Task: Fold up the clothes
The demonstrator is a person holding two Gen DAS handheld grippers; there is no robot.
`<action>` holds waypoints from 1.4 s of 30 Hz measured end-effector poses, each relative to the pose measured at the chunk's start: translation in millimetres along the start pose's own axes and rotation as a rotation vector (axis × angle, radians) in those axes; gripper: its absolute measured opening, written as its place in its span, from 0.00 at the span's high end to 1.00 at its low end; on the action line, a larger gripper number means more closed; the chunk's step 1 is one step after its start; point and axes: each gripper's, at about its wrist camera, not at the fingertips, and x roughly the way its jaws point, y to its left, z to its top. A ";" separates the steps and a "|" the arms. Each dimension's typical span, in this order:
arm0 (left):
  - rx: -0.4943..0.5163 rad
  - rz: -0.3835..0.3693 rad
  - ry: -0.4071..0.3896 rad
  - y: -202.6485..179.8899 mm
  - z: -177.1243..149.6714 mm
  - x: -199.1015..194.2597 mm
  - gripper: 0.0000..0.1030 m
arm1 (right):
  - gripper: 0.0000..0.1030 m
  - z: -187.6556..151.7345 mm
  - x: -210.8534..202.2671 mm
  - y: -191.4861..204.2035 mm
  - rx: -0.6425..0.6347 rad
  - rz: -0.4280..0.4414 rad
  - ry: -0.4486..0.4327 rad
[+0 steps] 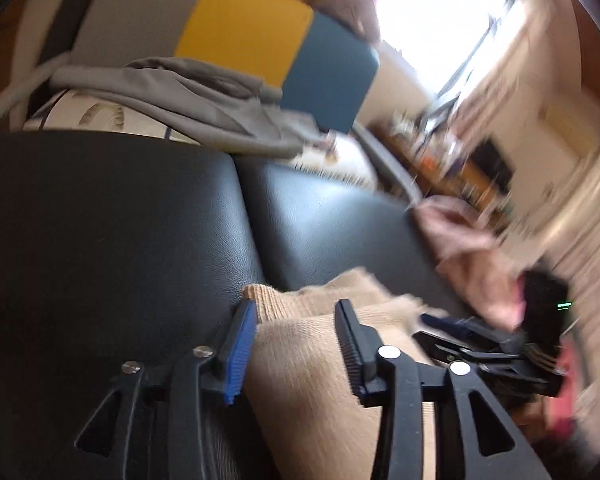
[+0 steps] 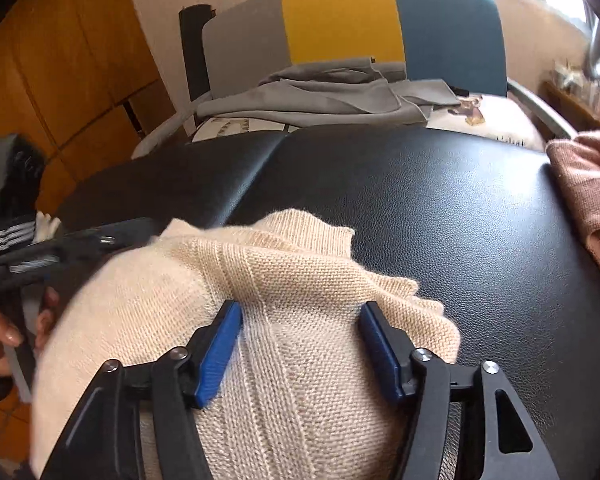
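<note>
A beige knit sweater [image 2: 284, 280] lies bunched on a black leather bench [image 2: 440, 208]. My right gripper [image 2: 300, 316] is open, its blue-padded jaws wide apart over the sweater's ribbed edge, with knit between them. My left gripper [image 1: 296, 320] is open too, with beige knit [image 1: 312, 380] between its jaws near the bench's near edge. In the left wrist view the right gripper [image 1: 480, 344] shows at the right, over the sweater. In the right wrist view the left gripper [image 2: 80, 244] shows at the left edge of the sweater.
A pink garment [image 2: 588, 192] lies at the bench's right end. A grey garment [image 2: 320, 96] is heaped on a chair with a grey, yellow and blue back [image 2: 340, 20] behind the bench. A wooden cabinet [image 2: 60, 80] stands at the left.
</note>
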 end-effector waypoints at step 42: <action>-0.057 -0.124 0.018 2.2 -76.6 -83.0 0.56 | 0.60 -46.0 14.1 49.6 0.232 0.528 0.220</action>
